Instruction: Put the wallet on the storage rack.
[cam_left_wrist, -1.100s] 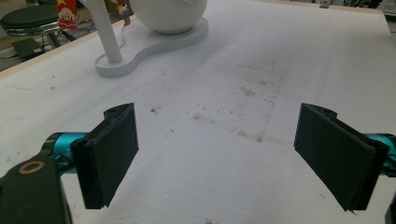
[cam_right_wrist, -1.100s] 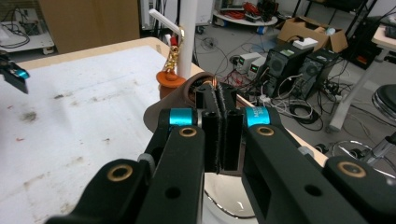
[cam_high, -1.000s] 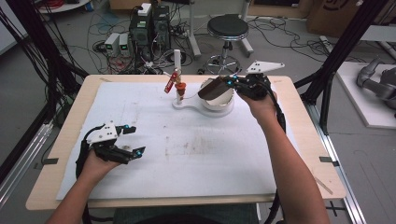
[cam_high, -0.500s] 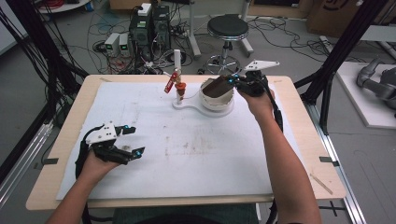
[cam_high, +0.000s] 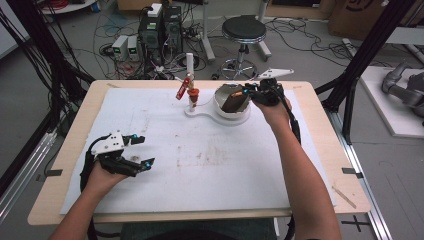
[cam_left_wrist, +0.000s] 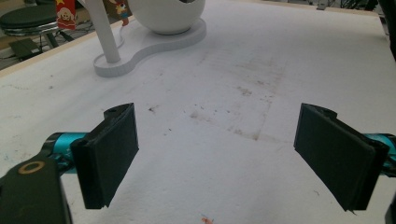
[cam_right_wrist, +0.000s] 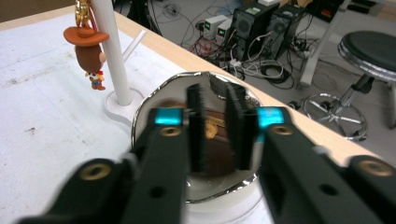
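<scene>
A white bowl (cam_high: 235, 117) with a shiny inside stands on a white stand at the table's far middle. A flat brown thing (cam_high: 231, 104) leans inside it. My right gripper (cam_high: 240, 95) hovers over the bowl's right rim. Its jaws have just been opening and stand a little apart. In the right gripper view the brown thing (cam_right_wrist: 217, 156) shows in the gap between the pads (cam_right_wrist: 196, 126), which do not press on it. My left gripper (cam_high: 146, 150) rests near the front left of the table. It is open, with bare mat between its pads (cam_left_wrist: 112, 154).
A white pole (cam_high: 190, 67) rises from the stand's base (cam_high: 200, 112), with a small cowboy doll (cam_high: 193, 94) and a red tag (cam_high: 182, 89) hanging from it. A white mat (cam_high: 210, 165) covers the table. Beyond the far edge are a stool (cam_high: 243, 30) and computers.
The right gripper has come down and a little nearer, lowering the brown thing into the bowl. The left gripper has stayed where it was.
</scene>
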